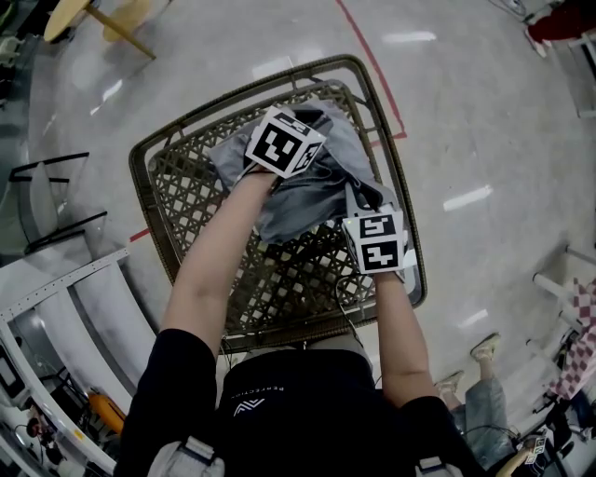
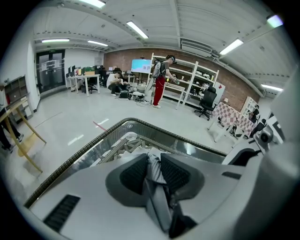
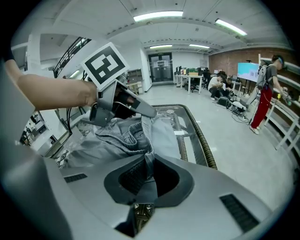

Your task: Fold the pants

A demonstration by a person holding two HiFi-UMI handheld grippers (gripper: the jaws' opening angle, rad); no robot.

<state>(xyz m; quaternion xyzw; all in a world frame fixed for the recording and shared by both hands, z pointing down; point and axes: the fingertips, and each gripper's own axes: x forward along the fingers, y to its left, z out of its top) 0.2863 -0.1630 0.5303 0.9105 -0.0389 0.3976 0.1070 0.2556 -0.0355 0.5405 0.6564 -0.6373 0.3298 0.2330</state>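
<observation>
Grey pants (image 1: 307, 191) lie bunched on a woven wicker table (image 1: 186, 200) with a glass top. My left gripper (image 1: 300, 160) reaches over the far part of the heap; in the left gripper view a thick fold of the pants (image 2: 149, 165) fills the gap between its pads and the left gripper (image 2: 153, 172) is shut on it. My right gripper (image 1: 361, 203) is at the heap's near right edge. In the right gripper view the right gripper (image 3: 147, 172) pinches a thin fold, with the waistband of the pants (image 3: 131, 136) bunched just ahead and the left gripper (image 3: 140, 108) beyond it.
The table's rim (image 3: 202, 136) runs close along the right of the pants. A wooden chair (image 1: 93, 19) stands at the far left, a white rack (image 1: 65, 298) at the near left. Red floor tape (image 1: 372, 65) passes behind the table. People (image 2: 159, 82) stand by distant shelves.
</observation>
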